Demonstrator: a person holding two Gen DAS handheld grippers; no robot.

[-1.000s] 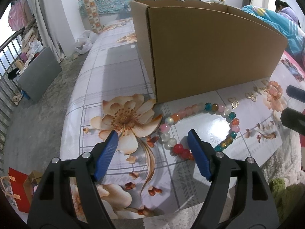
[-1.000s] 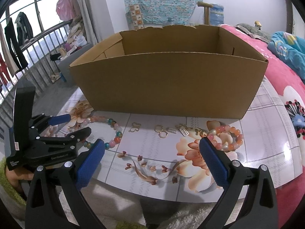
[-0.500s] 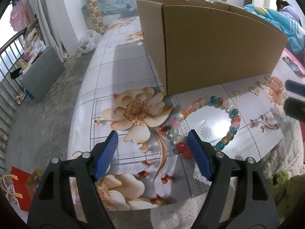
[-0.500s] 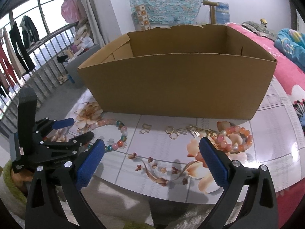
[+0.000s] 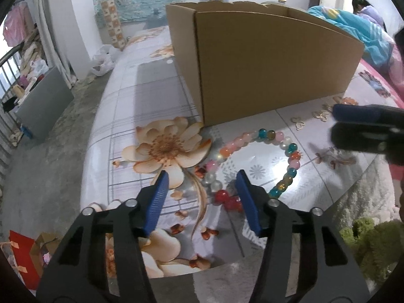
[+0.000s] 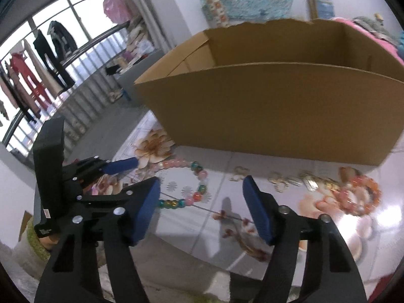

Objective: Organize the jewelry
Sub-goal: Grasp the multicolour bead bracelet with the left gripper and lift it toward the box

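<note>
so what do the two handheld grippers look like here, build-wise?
Both match: left gripper and right gripper have black slotted plastic fingers with silver pivot screws and blue ribbed pads. From the right view, the left's body carries a small white label. No cables visible.

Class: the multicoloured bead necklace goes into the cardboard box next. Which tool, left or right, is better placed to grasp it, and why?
Left. The left tool, jaws just narrowing, has the necklace's red beads between its tips. The right tool sits over bare table, beads outside its jaws.
</note>
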